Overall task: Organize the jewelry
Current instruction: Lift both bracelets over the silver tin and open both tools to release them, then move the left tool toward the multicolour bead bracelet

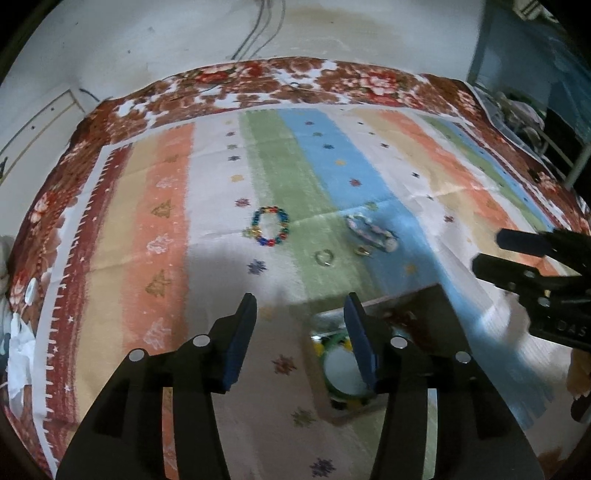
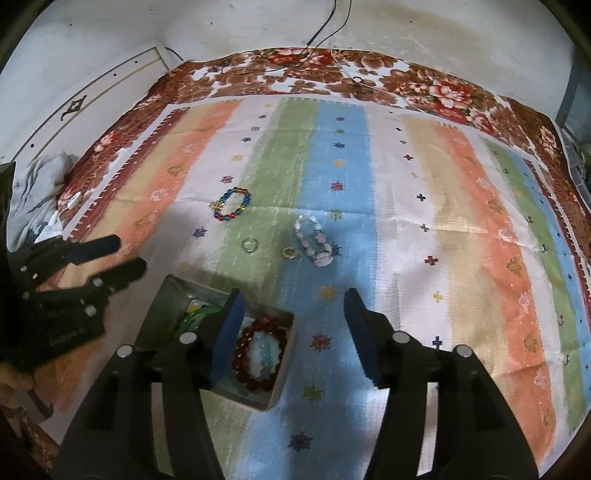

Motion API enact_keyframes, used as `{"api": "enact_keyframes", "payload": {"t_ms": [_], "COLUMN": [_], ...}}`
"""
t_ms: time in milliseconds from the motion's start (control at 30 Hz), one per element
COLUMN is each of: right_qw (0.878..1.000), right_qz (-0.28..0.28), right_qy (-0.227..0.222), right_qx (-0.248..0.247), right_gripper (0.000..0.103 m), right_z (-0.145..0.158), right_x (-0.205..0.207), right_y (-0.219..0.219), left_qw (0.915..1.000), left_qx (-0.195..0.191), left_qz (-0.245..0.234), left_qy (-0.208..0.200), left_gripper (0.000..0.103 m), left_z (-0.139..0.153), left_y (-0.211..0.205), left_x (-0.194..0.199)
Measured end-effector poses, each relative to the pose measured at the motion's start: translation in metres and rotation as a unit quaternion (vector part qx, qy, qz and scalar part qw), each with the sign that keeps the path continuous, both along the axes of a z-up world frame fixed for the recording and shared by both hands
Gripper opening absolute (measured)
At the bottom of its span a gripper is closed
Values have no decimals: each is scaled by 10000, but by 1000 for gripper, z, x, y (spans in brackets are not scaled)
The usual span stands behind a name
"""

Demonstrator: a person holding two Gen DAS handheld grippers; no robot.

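An open metal tin [image 2: 277,387] lies on the striped cloth and holds a dark red bead bracelet [image 2: 241,352], a pale blue one [image 2: 266,356] and green pieces [image 2: 195,314]. Beyond it on the cloth lie a multicolour bead bracelet [image 2: 245,201] [image 1: 256,221], a pastel bracelet [image 2: 312,240] [image 1: 369,230], a clear heart ring [image 2: 246,246] [image 1: 318,257] and a small gold ring [image 2: 290,253] [image 1: 364,252]. My right gripper [image 2: 293,293] [image 1: 489,249] hovers open and empty, its left finger over the tin. My left gripper [image 1: 300,299] [image 2: 125,254] is open and empty too, its right finger over the tin [image 1: 325,406].
The striped cloth [image 2: 461,221] covers a floral blanket [image 2: 443,88] against a pale wall with hanging cables [image 2: 325,22]. Crumpled white fabric [image 2: 44,184] sits at the left edge. A hand [image 2: 14,380] holds the left gripper. Dark furniture [image 1: 535,110] stands at the right.
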State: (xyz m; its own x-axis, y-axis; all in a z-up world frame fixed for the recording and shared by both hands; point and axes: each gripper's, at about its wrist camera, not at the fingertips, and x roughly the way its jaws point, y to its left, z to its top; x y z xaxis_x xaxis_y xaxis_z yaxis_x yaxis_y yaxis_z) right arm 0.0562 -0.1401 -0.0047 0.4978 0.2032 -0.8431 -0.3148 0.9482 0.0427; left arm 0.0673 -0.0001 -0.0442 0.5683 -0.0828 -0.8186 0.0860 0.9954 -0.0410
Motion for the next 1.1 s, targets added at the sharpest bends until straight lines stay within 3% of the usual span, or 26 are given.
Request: {"api": "enact_keyframes", "payload": {"t_ms": [100,1100], "right_qw": [10000,9976], "right_qz": [-58,-404], "right_qy": [-41,560], "right_qx": [-45,-94], "right_gripper": [69,69], "right_z": [0,-58], "right_x": [7,106], "right_y": [-1,-2], "left_qw": [9999,9971], "left_qx": [-33,-125], "left_qz": [149,465], "left_qy": [68,585], "left_gripper": [50,54], "left_z": [-3,-50], "left_y": [11,33], "left_x": [11,106]}}
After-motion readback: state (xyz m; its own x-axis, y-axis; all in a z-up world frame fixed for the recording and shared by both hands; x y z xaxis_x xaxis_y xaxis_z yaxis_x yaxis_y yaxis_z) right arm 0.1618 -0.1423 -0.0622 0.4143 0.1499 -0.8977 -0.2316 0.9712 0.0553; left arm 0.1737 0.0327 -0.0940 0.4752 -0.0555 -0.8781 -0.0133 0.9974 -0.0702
